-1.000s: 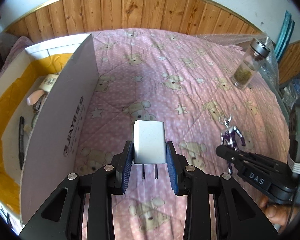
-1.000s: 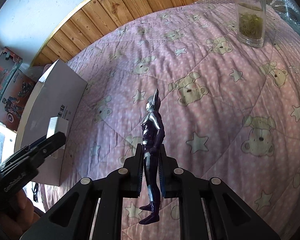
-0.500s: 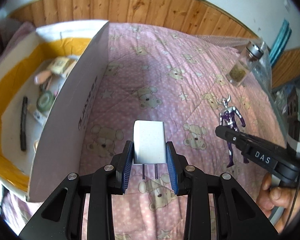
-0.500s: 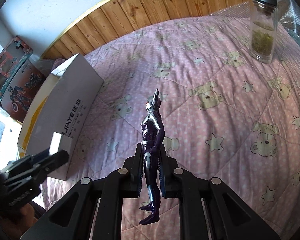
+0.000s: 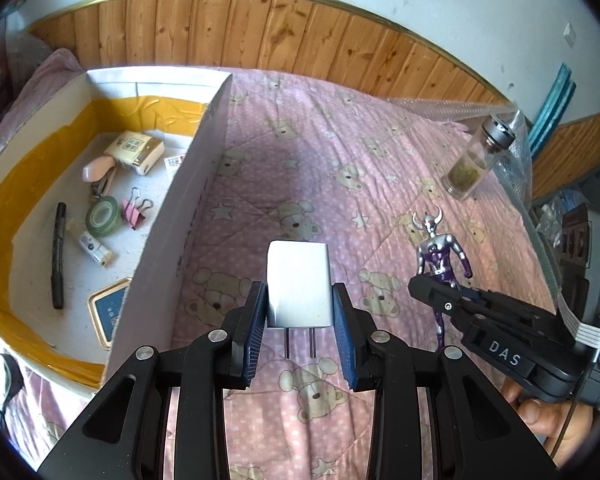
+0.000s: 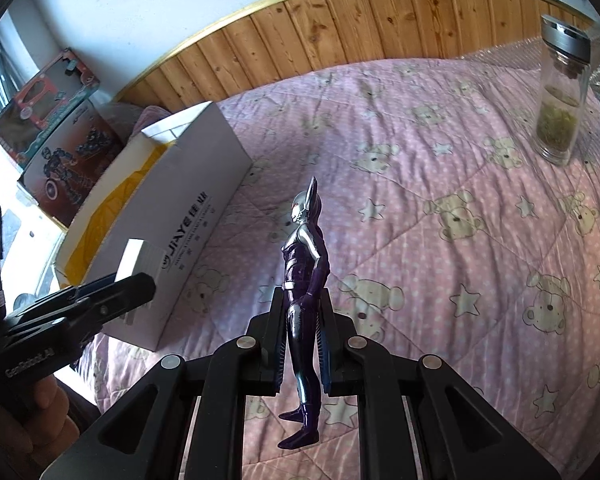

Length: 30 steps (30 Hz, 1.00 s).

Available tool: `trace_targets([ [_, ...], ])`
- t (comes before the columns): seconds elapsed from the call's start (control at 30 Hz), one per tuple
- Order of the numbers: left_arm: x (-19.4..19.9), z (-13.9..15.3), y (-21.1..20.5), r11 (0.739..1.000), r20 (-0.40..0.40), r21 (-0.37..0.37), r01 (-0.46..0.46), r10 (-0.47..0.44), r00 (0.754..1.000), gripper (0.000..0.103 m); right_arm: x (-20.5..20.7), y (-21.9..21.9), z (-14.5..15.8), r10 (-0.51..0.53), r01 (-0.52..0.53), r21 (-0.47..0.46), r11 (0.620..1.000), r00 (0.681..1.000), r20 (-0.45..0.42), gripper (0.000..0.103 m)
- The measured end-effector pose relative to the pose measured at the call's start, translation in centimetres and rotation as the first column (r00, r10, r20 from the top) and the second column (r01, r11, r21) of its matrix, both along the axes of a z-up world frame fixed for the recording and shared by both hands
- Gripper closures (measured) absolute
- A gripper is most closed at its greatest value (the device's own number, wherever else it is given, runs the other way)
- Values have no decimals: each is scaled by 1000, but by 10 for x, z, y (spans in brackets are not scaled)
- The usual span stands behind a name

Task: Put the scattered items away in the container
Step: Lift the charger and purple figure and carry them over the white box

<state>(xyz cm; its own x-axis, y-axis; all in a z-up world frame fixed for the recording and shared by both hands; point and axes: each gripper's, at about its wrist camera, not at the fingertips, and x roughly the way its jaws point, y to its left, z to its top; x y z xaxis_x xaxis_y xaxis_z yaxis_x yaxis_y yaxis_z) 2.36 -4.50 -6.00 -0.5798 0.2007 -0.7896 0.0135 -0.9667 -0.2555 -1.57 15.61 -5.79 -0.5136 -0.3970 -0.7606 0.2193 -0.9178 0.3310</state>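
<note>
Two grips: left fingers clamp white two-prong charger; right fingers clamp silver-purple figure.

Quilted pink cotton-like bedspread, matt, stitched in diamonds. Wall panelling: varnished knotty wood with a glossy gilt trim. Cardboard box: smooth white paper outside, shiny yellow tape lining inside. Charger plug: smooth satin white plastic, bright metal prongs. Toy figure: glossy purple and chrome-silver plastic. Jar: clear glass, brushed metal lid. Both claws: matt black plastic, ribbed blue pads.
</note>
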Motion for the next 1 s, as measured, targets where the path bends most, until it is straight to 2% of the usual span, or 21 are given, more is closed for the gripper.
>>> trace_targets([
  [0.5,11,8,-13,999,-28,-33,-23,22,999,70,9,-19,9,46,-46,-11,999,998,-35,89],
  [1.0,19,15,-33,999,-46,-18,-45,44,998,70,17,-49,19,107,-108,-7,994,992,-72,89],
])
